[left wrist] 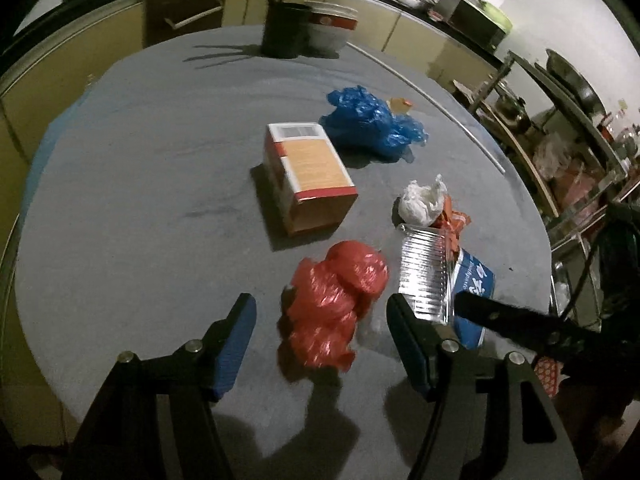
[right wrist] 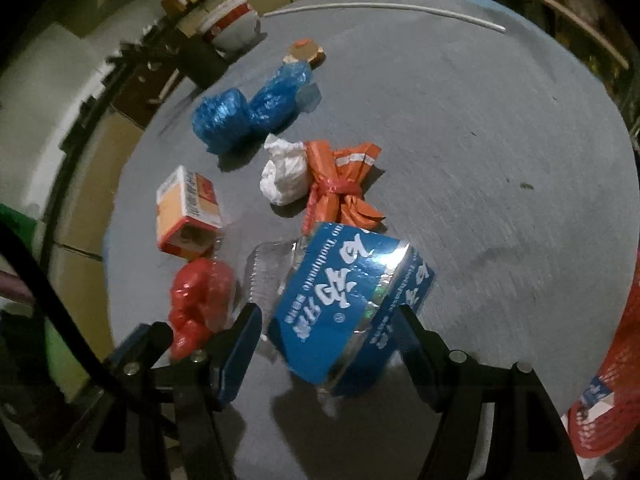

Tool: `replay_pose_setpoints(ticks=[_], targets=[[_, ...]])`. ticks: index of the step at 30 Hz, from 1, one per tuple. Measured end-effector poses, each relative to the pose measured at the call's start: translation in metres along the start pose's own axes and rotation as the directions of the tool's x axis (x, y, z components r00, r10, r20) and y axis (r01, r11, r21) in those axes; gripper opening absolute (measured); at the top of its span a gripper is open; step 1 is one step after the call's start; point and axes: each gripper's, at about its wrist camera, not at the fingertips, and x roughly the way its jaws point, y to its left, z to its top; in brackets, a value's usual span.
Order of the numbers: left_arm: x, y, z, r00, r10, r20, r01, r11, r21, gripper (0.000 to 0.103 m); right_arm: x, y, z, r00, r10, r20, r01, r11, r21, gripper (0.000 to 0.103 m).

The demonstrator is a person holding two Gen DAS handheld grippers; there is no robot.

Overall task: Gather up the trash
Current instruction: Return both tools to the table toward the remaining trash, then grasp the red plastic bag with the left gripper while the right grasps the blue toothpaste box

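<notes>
The trash lies scattered over the near and middle part of a round grey table (left wrist: 140, 184). Nearest is a crumpled red plastic bag (left wrist: 334, 304), sitting between the spread fingers of the left gripper (left wrist: 322, 316), whose jaws stand wide apart and do not touch it. Just to its right lies a clear ridged plastic tray (left wrist: 426, 276), resting against a blue toothpaste box (right wrist: 352, 304). That box sits between the parted fingers of the right gripper (right wrist: 328, 328), also open, with gaps on both sides. Farther in, a white paper wad (right wrist: 285, 176) touches an orange wrapper tied in a bundle (right wrist: 344, 184). To the left lies an orange and white carton (left wrist: 310, 180), and beyond it a crumpled blue plastic bag (left wrist: 370, 122). At the far edge stands a dark cup (left wrist: 285, 30) beside a stack of bowls (left wrist: 330, 26). A red mesh basket (right wrist: 616, 368) shows at the near right.
</notes>
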Motion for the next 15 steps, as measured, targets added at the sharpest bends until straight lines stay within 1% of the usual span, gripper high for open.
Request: replay_pose_setpoints(ticks=[2,4,6,7,8,10,11,12,13,14,15], targets=[[0.009,-0.003,0.003,1.000,-0.004,-0.012,0.004,1.000,0.020,0.068,0.009,0.006,0.002,0.999,-0.043,-0.007,0.042,0.999,-0.026,0.072],[0.015,-0.003,0.003,1.000,-0.019,-0.011,0.020,0.999,0.033,0.068,0.014,0.007,0.004,0.999,-0.047,-0.001,0.047,0.998,-0.031,0.073],[0.018,-0.001,0.002,0.999,-0.041,-0.005,0.042,0.999,0.034,0.062,0.013,0.005,0.005,0.998,-0.051,0.042,0.052,0.998,-0.037,0.073],[0.020,0.000,0.002,0.999,-0.053,-0.009,0.054,0.998,0.033,0.051,0.013,0.004,0.006,0.997,-0.051,0.051,0.053,0.997,-0.051,0.073],[0.023,0.000,0.002,0.998,-0.063,-0.018,0.064,0.997,0.032,0.046,0.014,0.001,0.007,0.998,-0.044,0.054,0.048,0.997,-0.065,0.073],[0.024,0.002,0.001,0.997,-0.081,-0.010,0.081,0.996,0.026,0.045,0.017,-0.004,0.010,0.998,-0.041,0.052,0.045,0.995,-0.085,0.072],[0.024,0.002,0.002,0.996,-0.085,-0.010,0.085,0.996,0.023,0.044,0.016,-0.004,0.011,0.998,-0.041,0.054,0.048,0.992,-0.116,0.071],[0.024,0.004,0.002,0.996,-0.093,-0.008,0.093,0.996,0.013,0.044,0.015,-0.006,0.011,0.996,-0.058,0.070,0.068,0.985,-0.157,0.069],[0.024,0.006,0.002,0.995,-0.100,-0.007,0.100,0.995,0.001,0.043,0.013,-0.007,0.011,0.994,-0.071,0.085,0.086,0.979,-0.187,0.059],[0.023,0.009,0.001,0.995,-0.103,-0.005,0.103,0.995,-0.011,0.043,0.011,-0.010,0.009,0.991,-0.092,0.100,0.112,0.971,-0.210,0.057],[0.020,0.011,-0.002,0.995,-0.100,-0.002,0.100,0.995,-0.014,0.043,0.009,-0.018,0.010,0.990,-0.094,0.103,0.115,0.970,-0.216,0.058]])
